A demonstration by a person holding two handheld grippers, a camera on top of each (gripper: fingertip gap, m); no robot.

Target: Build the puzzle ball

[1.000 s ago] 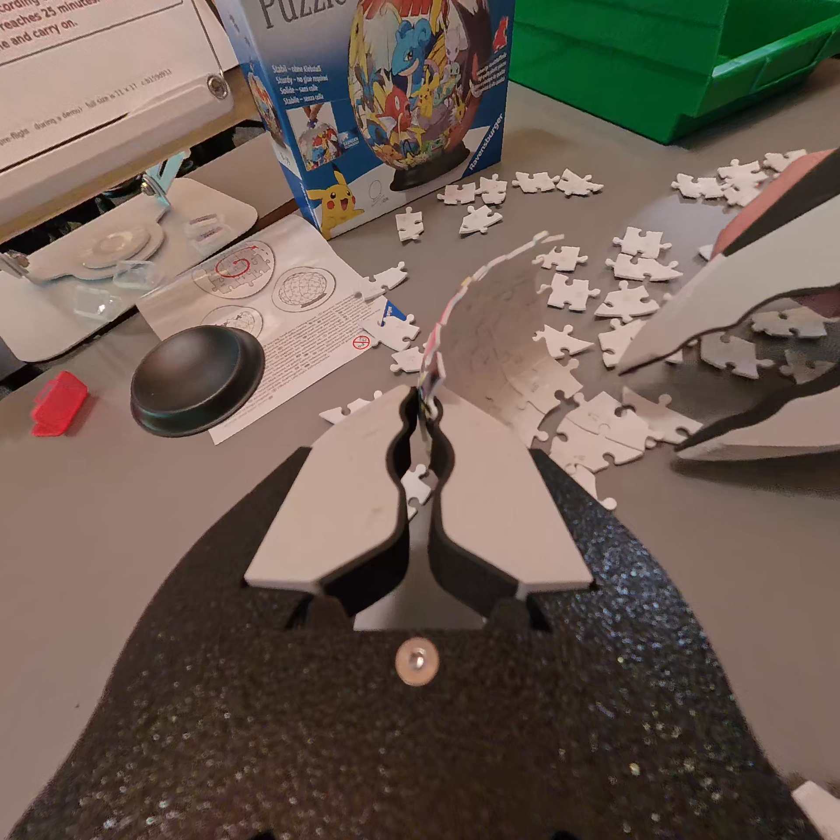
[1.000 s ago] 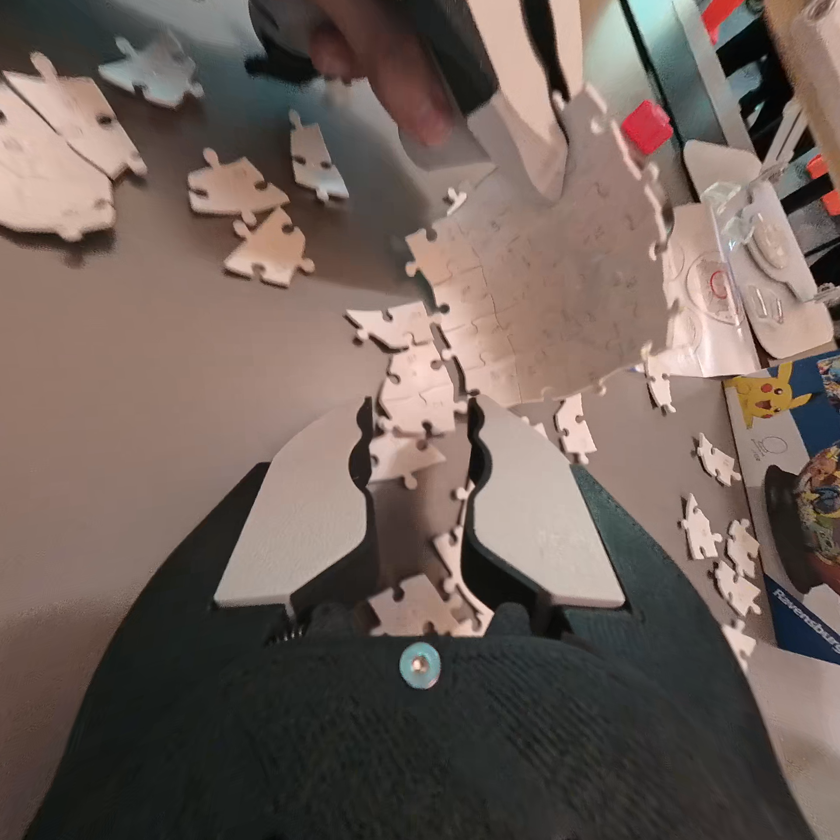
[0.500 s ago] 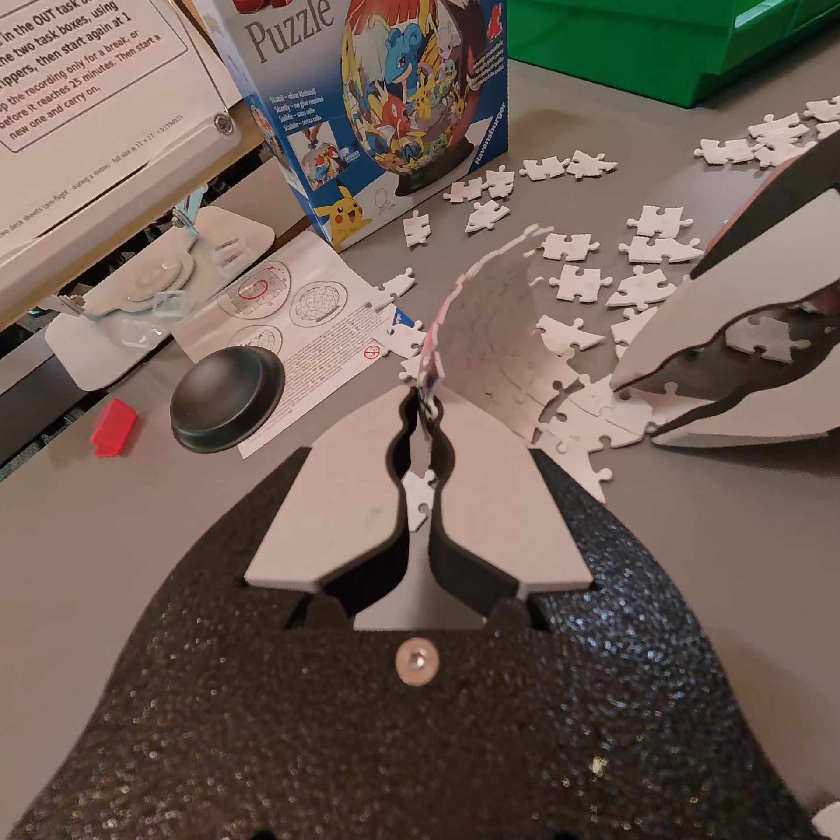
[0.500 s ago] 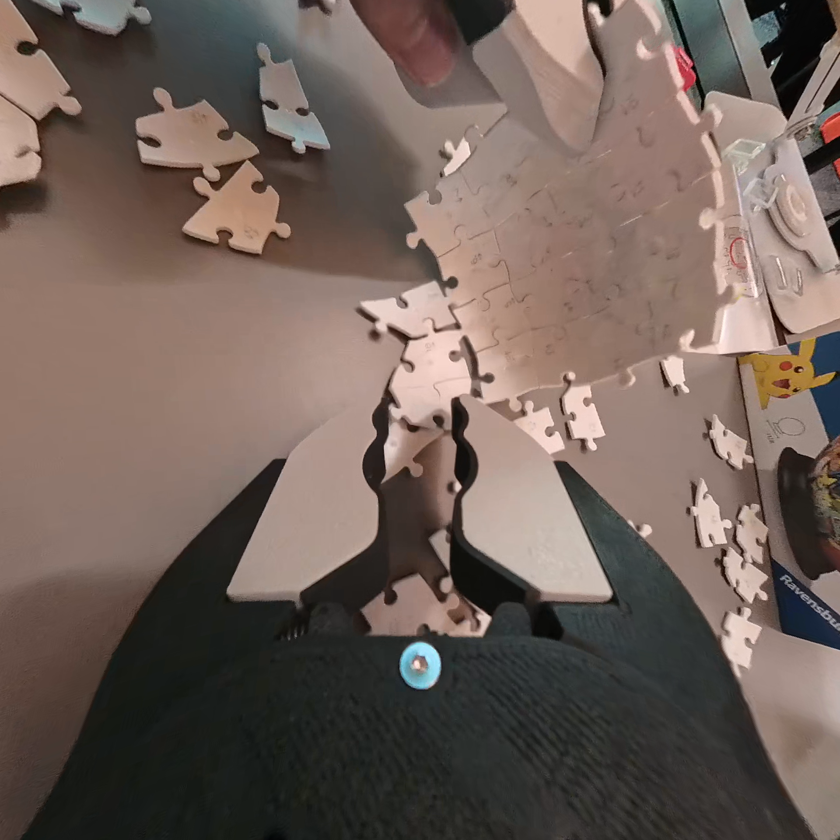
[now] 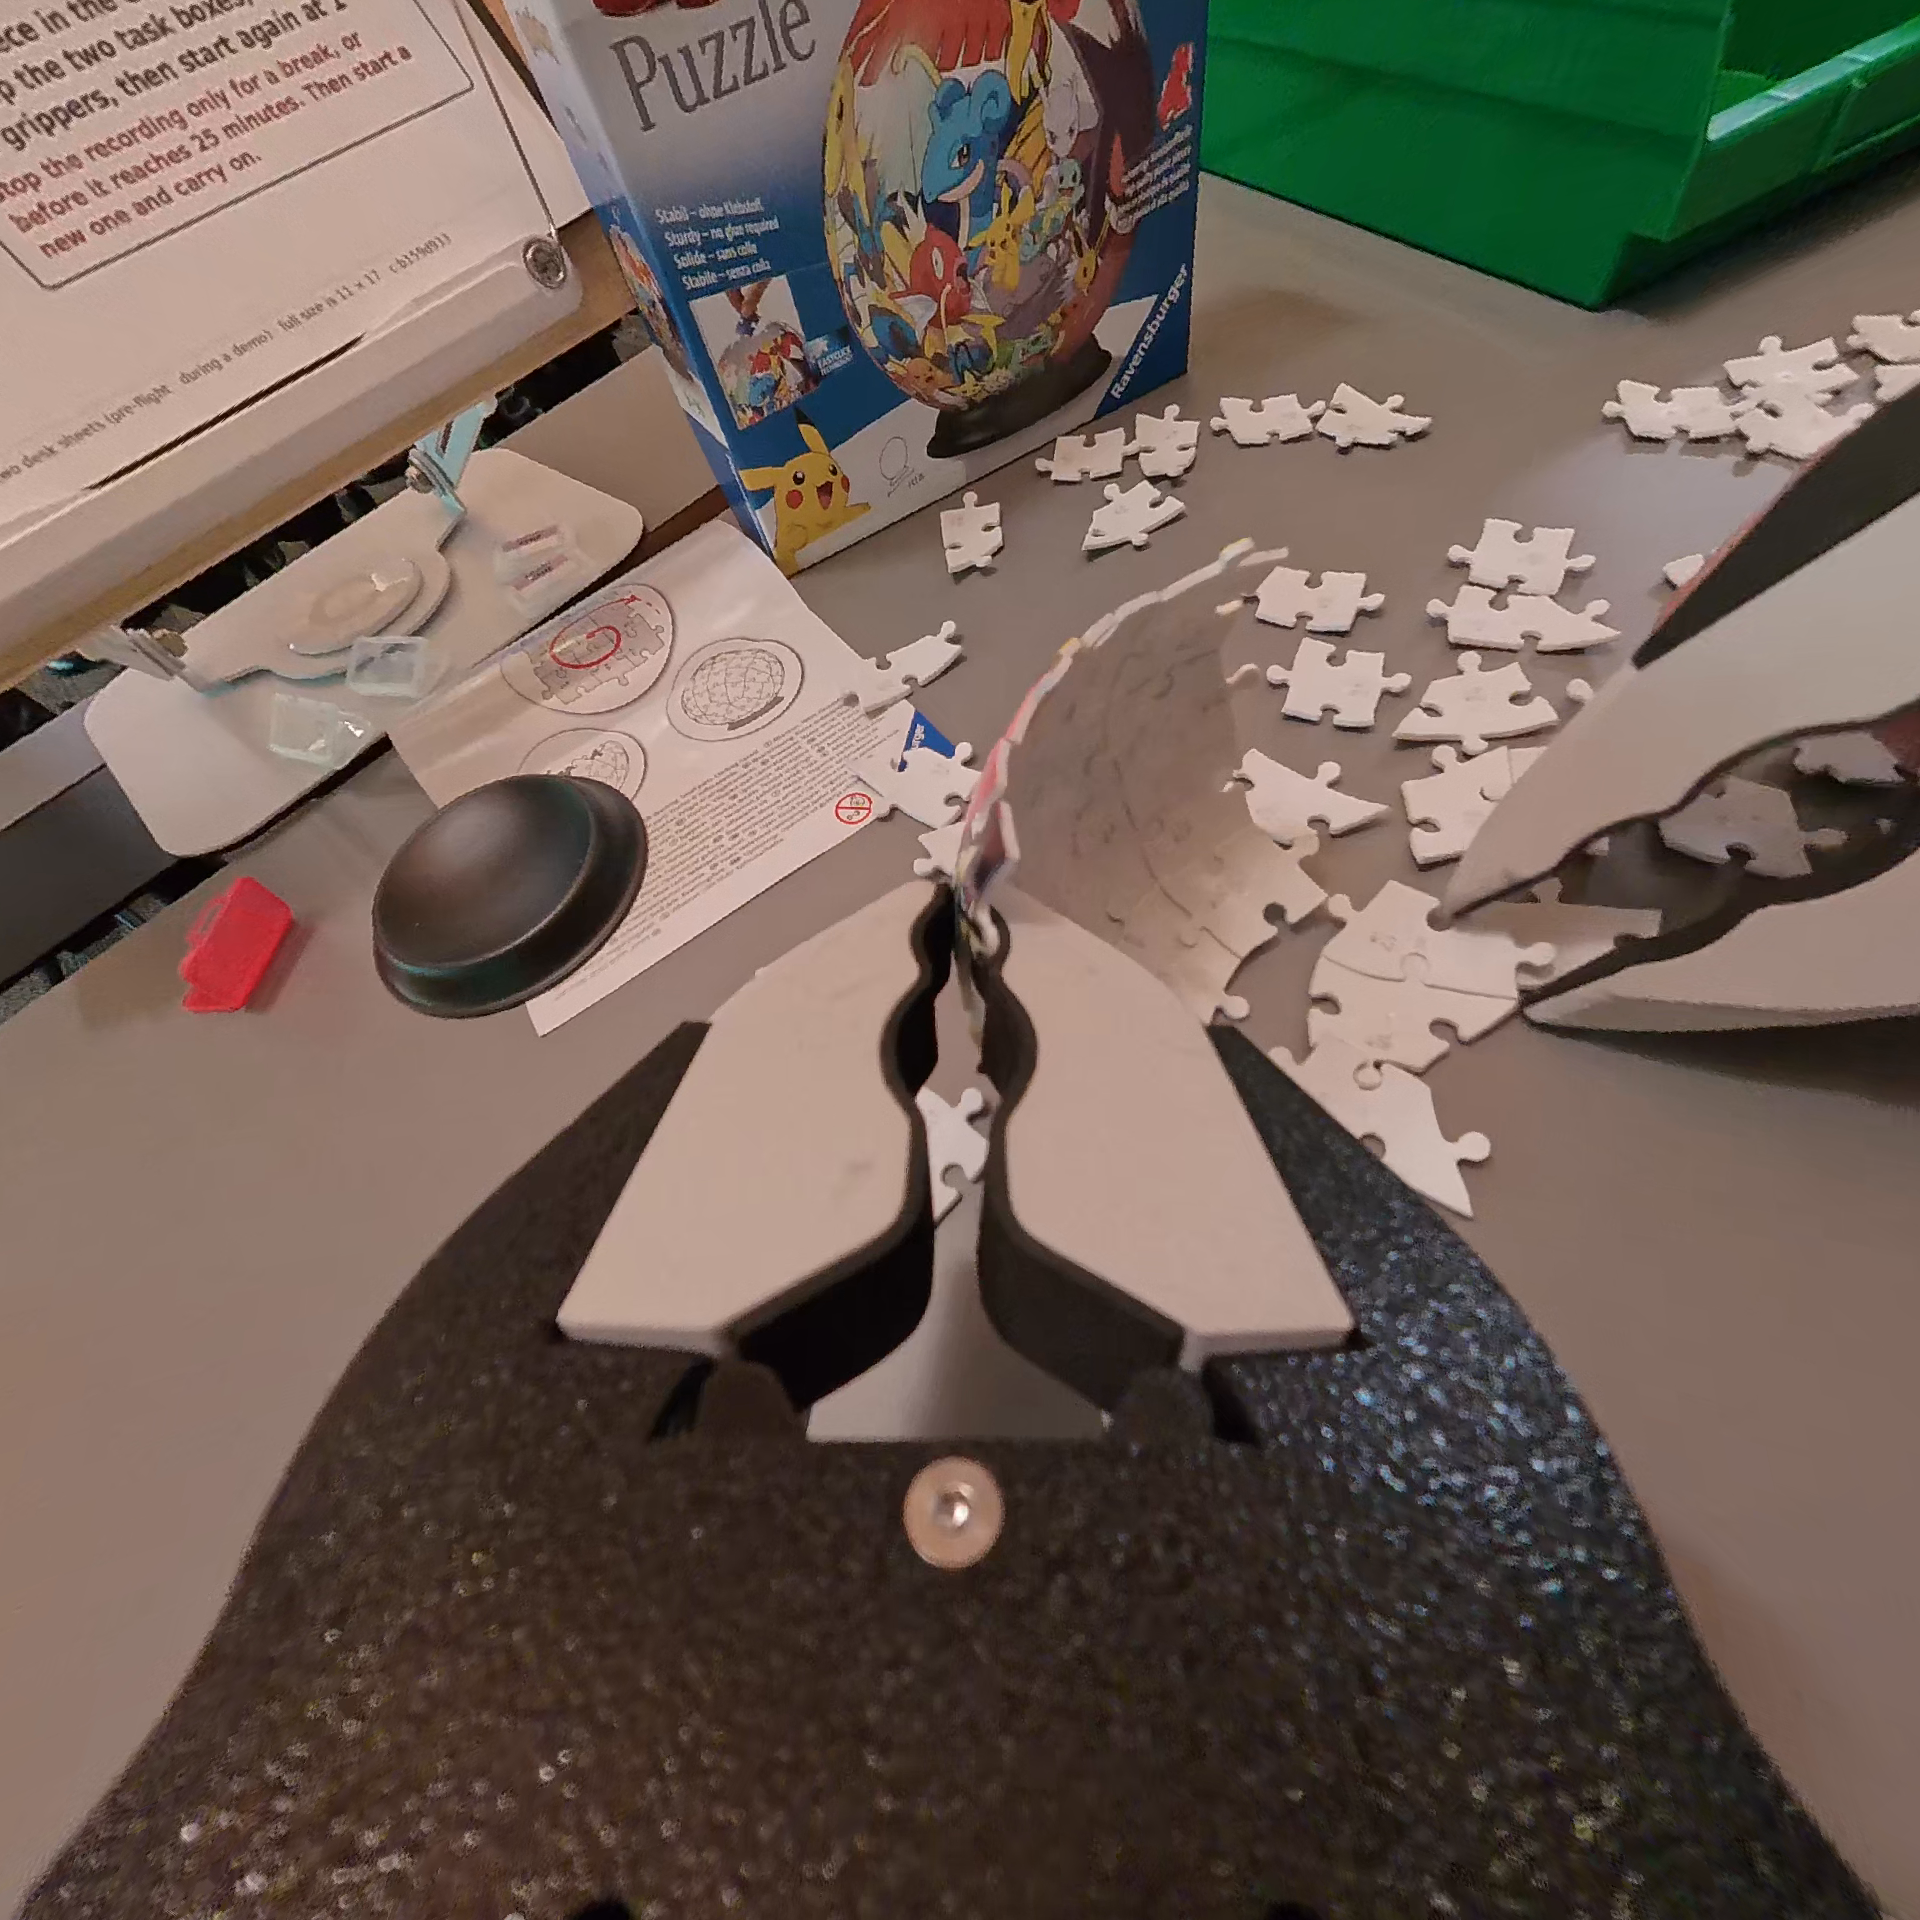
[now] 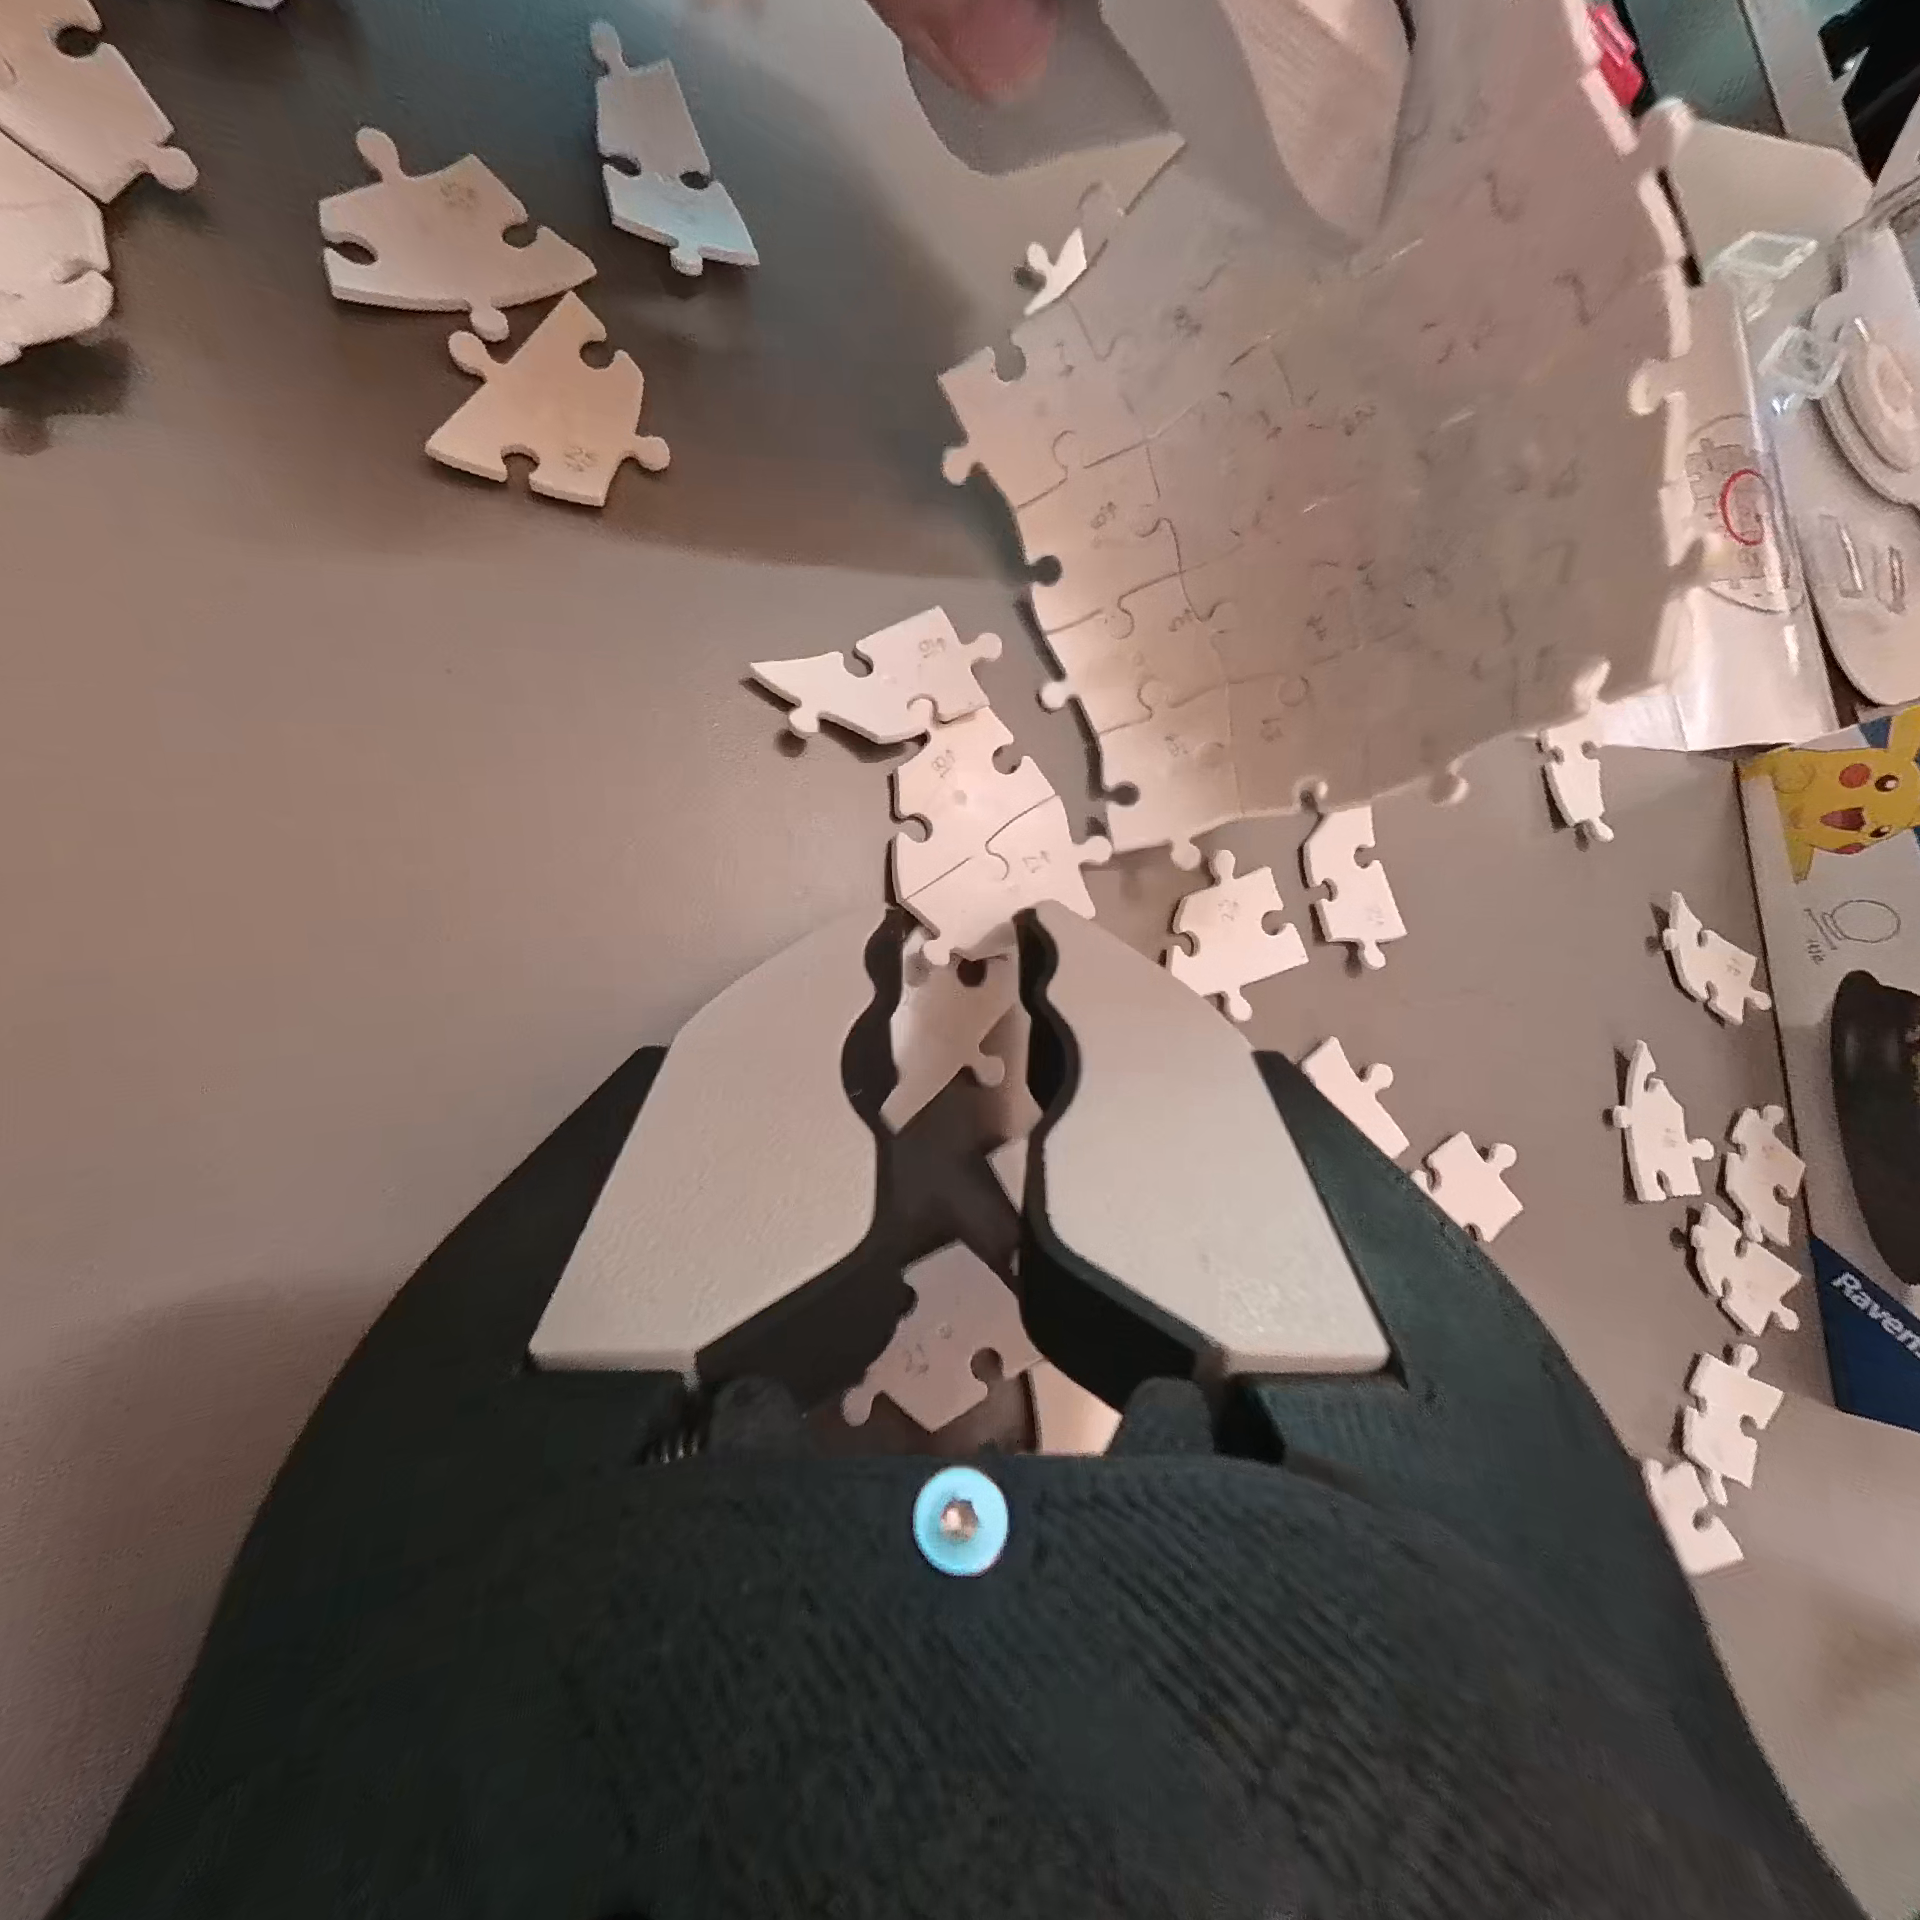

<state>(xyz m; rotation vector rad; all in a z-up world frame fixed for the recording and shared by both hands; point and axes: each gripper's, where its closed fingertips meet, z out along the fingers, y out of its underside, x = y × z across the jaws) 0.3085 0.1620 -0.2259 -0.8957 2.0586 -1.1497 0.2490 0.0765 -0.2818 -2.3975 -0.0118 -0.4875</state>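
- The left gripper (image 5: 971, 925) is clamping its jaws on the lower edge of a curved puzzle section (image 5: 1122, 769), a bowl-shaped sheet of joined pieces that is standing up off the grey table (image 5: 312, 1195).
- The section is showing its pale, faintly numbered back; only a thin strip of coloured print is peeking along its left rim.
- The right gripper (image 6: 951, 935) is lying low over a small strip of joined pieces (image 6: 977, 821) flat on the table just beside the section; its jaws are standing narrowly apart at the strip's near end, and whether the pads are pressing on it cannot be told.
- Loose pale pieces (image 5: 1340, 681) are lying scattered around, with a puzzle box (image 5: 904, 239), an instruction sheet (image 5: 665, 748) and a black round stand (image 5: 499, 894) near.
- The section's printed face is hidden, the green bin (image 5: 1558, 135) is being cut off by the frame, and a hand (image 6: 987, 42) at the top of the right wrist view is blurred.
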